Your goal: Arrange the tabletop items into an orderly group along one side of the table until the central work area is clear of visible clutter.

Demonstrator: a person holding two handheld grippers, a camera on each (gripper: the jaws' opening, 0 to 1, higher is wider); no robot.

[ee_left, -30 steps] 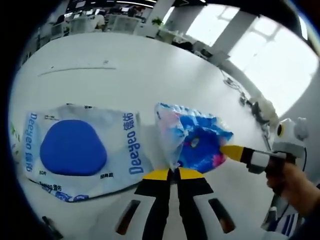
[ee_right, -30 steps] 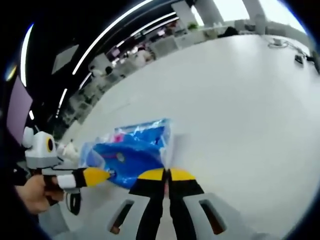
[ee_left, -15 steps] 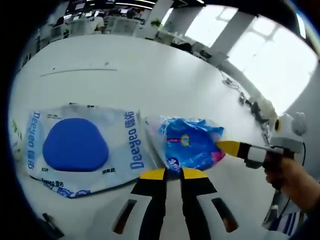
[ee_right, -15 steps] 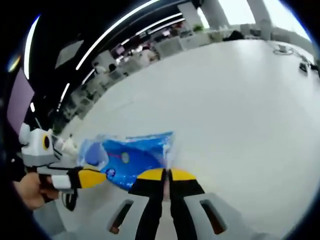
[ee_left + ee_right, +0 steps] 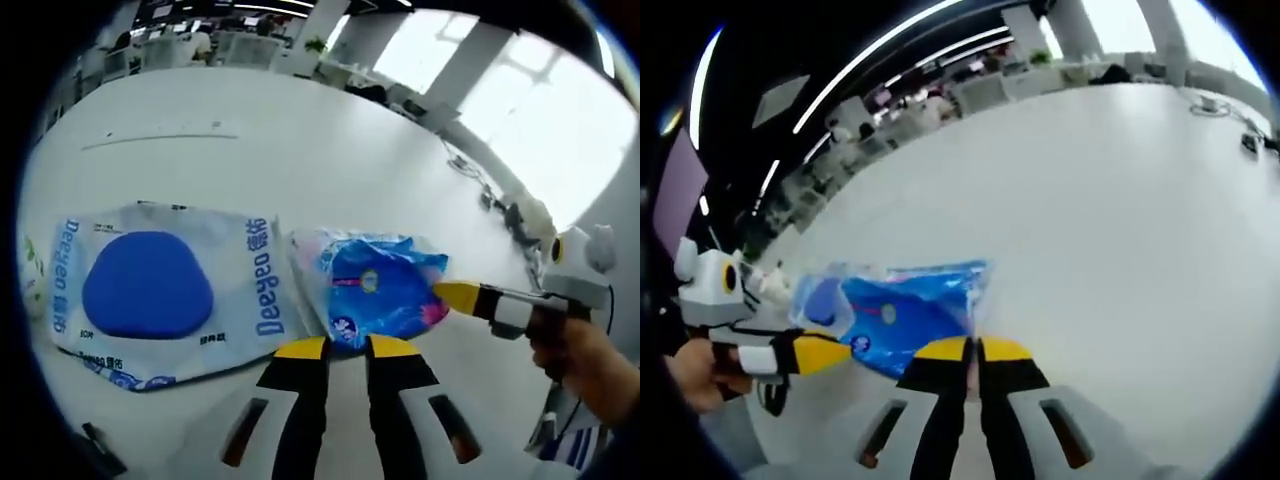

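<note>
One wipes pack [image 5: 165, 295], one blue pouch [image 5: 375, 290], two hand-held grippers.

— What do the grippers look like?
— The left gripper [image 5: 345, 347] has two black jaws with yellow tips, rising from pale grey bases that each carry a dark slot. The right gripper [image 5: 973, 349] has the same build: black jaws, yellow tips, grey slotted bases.
— And seen from the side?
— A yellow tip, then a white-and-black body, a white housing with a yellow-ringed lens, and a hand [image 5: 583, 365] on the grip.
</note>
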